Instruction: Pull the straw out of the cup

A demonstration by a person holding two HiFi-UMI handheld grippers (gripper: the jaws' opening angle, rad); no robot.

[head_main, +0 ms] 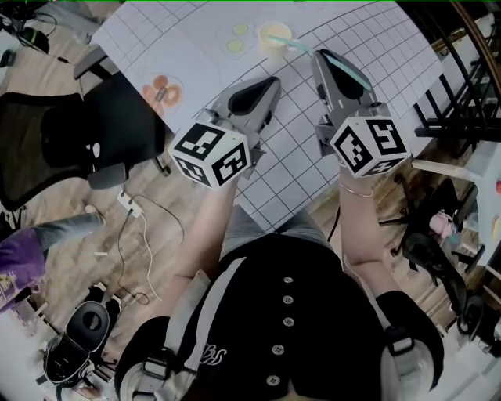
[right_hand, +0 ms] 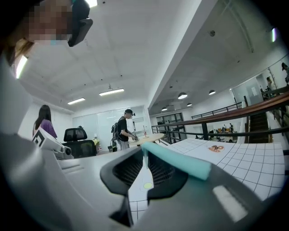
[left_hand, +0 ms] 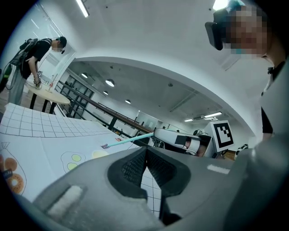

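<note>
A pale yellow cup (head_main: 274, 34) stands on the white gridded mat (head_main: 344, 23) at the far side of the table. A teal straw (head_main: 301, 47) runs from beside the cup's rim back into my right gripper (head_main: 321, 56), which is shut on it. In the right gripper view the straw (right_hand: 178, 162) sticks out sideways between the pads. From the left gripper view the straw (left_hand: 131, 140) hangs level above the mat, its far end free; whether it still touches the cup I cannot tell. My left gripper (head_main: 268, 83) hovers beside the right one, shut, with nothing in it.
The mat shows a doughnut print (head_main: 162, 92) and green circles (head_main: 237, 35). A black office chair (head_main: 47, 141) stands left of the table, a black rack (head_main: 458, 86) to the right. Cables (head_main: 137, 227) lie on the wooden floor. People stand at a round table (right_hand: 149, 137) in the distance.
</note>
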